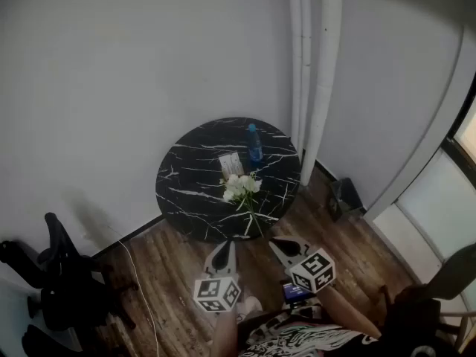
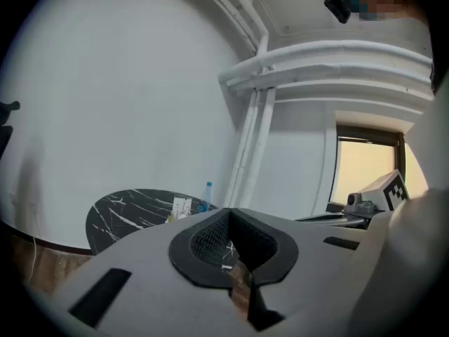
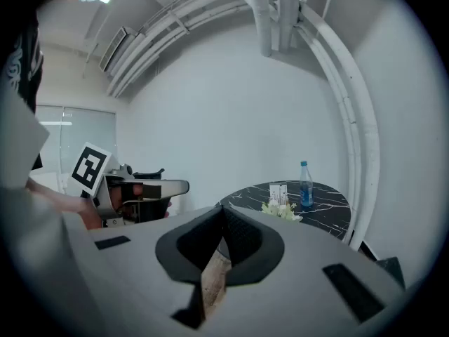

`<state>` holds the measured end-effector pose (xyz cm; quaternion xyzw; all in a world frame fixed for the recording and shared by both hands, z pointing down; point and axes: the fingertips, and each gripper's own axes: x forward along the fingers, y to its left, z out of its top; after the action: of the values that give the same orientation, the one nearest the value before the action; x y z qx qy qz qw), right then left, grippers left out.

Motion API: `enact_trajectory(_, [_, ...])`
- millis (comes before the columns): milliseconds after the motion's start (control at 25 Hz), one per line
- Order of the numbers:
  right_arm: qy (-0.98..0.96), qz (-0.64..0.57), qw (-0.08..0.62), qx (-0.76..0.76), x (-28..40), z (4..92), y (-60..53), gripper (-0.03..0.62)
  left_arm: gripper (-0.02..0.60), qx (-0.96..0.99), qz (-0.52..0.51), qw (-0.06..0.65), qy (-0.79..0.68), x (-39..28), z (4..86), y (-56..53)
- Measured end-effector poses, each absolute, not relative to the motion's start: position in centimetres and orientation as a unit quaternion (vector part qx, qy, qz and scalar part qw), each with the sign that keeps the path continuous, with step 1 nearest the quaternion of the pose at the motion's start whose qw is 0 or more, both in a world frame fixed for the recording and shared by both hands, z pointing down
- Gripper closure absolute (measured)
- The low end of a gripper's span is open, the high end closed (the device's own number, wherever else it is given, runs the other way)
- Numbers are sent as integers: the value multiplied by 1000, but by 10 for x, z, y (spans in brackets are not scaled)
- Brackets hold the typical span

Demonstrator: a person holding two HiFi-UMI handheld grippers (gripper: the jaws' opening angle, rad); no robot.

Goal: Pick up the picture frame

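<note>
Frame: the frame [image 1: 230,163] stands mid-table [image 1: 186,192], bottle [image 1: 254,143] just beside it, flowers [image 1: 241,187] in front.
Grippers: your left gripper [image 1: 223,251] and right gripper [image 1: 281,248] are closed, empty, well short of the table.
Risk: reaching in closed, you could topple the frame or bottle.

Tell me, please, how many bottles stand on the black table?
1: a blue bottle near the far edge of the table, just beyond the picture frame and white flowers. Nothing there could hide another.

The table [image 1: 190,184] top looks like polished black marble, white-veined; the floor [image 1: 171,266] under it is brown wood planking. The left gripper [image 2: 229,220] is matt grey plastic with ribbed black pads [image 2: 209,242].
</note>
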<state>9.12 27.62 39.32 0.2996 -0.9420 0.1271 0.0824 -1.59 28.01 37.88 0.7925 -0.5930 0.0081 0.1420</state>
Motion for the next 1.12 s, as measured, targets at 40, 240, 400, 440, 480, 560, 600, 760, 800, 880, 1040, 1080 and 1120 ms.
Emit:
enact_trajectory(40, [-942,123,84,300,92,394,274,577,569,791,11,138,-596,-17,380,279])
enact_trajectory(240, [-944,114,86,298,97,398,276,577,568,774,23,112,-623,-22,380,287])
enact_trajectory(400, [-944,120,79,297,105,400,281,577,568,763,29,100,-638,-20,376,298])
enact_trajectory(440, [-943,126,75,298,106,401,282,577,568,760,31,99,-642,-21,377,302])
enact_trajectory(480, [-943,132,69,299,107,402,283,577,568,757,32,100,-645,-21,379,306])
enact_trajectory(560, [-941,140,62,302,110,404,285,576,568,752,37,104,-650,-21,382,313])
enact_trajectory(600, [-941,143,61,302,112,404,286,576,568,749,38,106,-653,-21,383,316])
enact_trajectory(760, [-937,153,61,307,119,409,290,576,568,743,38,115,-658,-21,386,320])
enact_trajectory(800, [-936,155,61,311,122,412,289,575,568,744,38,114,-657,-19,386,319])
enact_trajectory(880, [-933,163,64,315,126,419,284,576,568,745,37,109,-657,-17,388,315])
enact_trajectory(1040, [-932,163,75,315,126,423,273,574,568,743,34,107,-660,-18,391,304])
enact_trajectory(1080, [-932,161,77,315,126,423,271,574,568,742,32,107,-660,-18,392,300])
enact_trajectory(1120, [-932,161,80,315,127,423,268,575,568,743,31,108,-660,-17,393,295])
